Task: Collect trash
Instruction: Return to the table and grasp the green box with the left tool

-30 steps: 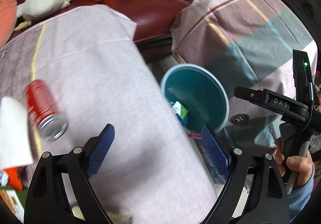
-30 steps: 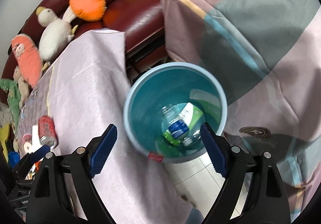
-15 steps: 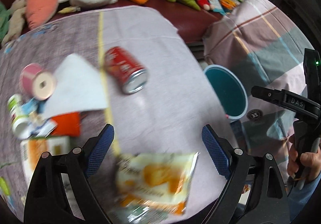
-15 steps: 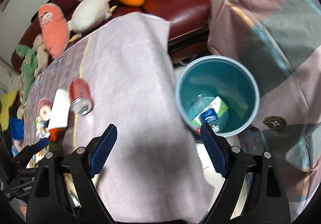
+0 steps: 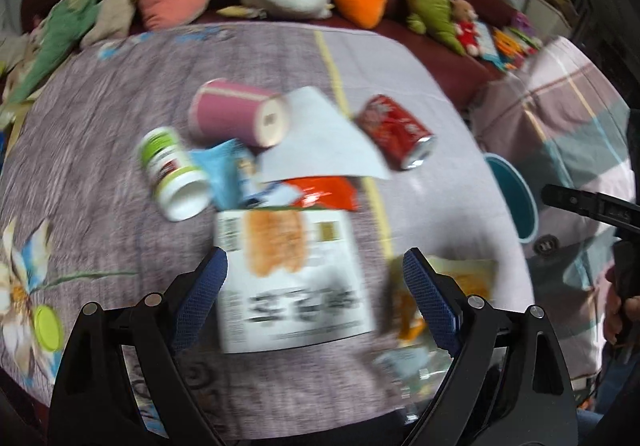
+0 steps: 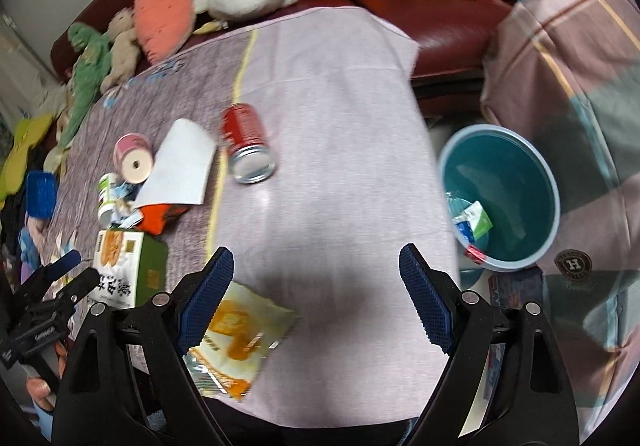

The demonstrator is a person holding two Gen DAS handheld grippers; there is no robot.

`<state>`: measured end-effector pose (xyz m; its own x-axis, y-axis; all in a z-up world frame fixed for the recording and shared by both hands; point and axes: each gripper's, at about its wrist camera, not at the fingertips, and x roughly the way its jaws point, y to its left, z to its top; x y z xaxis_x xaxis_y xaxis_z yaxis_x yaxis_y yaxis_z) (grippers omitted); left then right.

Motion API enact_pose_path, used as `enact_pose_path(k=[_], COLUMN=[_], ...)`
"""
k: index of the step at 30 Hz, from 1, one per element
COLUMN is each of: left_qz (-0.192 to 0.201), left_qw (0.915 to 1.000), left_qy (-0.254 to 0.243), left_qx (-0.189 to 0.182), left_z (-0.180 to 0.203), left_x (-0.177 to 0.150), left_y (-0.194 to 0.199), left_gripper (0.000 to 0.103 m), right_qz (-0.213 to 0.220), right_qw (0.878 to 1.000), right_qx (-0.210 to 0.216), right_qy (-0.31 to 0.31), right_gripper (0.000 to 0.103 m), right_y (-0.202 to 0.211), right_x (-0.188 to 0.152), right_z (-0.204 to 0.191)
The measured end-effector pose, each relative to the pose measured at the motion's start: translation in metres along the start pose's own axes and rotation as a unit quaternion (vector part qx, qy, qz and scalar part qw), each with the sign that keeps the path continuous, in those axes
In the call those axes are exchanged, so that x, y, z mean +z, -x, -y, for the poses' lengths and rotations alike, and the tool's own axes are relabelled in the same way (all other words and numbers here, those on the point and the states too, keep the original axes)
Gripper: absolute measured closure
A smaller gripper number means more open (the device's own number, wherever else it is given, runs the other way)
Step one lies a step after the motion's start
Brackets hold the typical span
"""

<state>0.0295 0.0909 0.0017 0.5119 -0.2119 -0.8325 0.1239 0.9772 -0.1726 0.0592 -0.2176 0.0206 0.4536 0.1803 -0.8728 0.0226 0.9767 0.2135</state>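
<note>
Blurred print on the carton (image 5: 288,278) beside the red can (image 5: 394,137) stays unreadable. Both the left hand-held gripper (image 5: 316,298) and right hand-held gripper (image 6: 316,296) gape empty.

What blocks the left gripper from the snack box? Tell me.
Nothing visible does. The left gripper is open, and the snack box lies flat on the tablecloth right ahead between its fingers, top bare; the other trash lies beyond or beside it.

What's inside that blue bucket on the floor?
In the blue bucket lies a green-and-white carton with some clear plastic beside it. The cloth-covered table edge hides the bucket's near side, so more may lie there.
</note>
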Motion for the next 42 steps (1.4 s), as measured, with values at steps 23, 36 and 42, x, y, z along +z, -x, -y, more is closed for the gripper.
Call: enact_pose_path(k=[23, 36, 42], left_qz=[-0.046, -0.061, -0.027], left_qw=[0.9858, 0.9859, 0.9958], left_qy=[0.097, 0.059, 0.007], left_qx=[-0.129, -0.144, -0.088], left_z=[-0.082, -0.038, -0.003], left_x=[-0.041, -0.036, -0.029], left_y=[-0.049, -0.058, -0.034], left_gripper=[0.003, 0.014, 0.032], right_qz=[-0.051, -0.057, -0.055], right_qw=[0.997, 0.998, 0.998], right_qx=[-0.015, 0.006, 0.017], right_qy=[0.053, 0.028, 0.009], right_gripper=[0.022, 0.022, 0.022], right_y=[-0.036, -0.047, -0.047], right_x=[-0.011, -0.019, -0.022], right_z=[-0.057, -0.036, -0.018])
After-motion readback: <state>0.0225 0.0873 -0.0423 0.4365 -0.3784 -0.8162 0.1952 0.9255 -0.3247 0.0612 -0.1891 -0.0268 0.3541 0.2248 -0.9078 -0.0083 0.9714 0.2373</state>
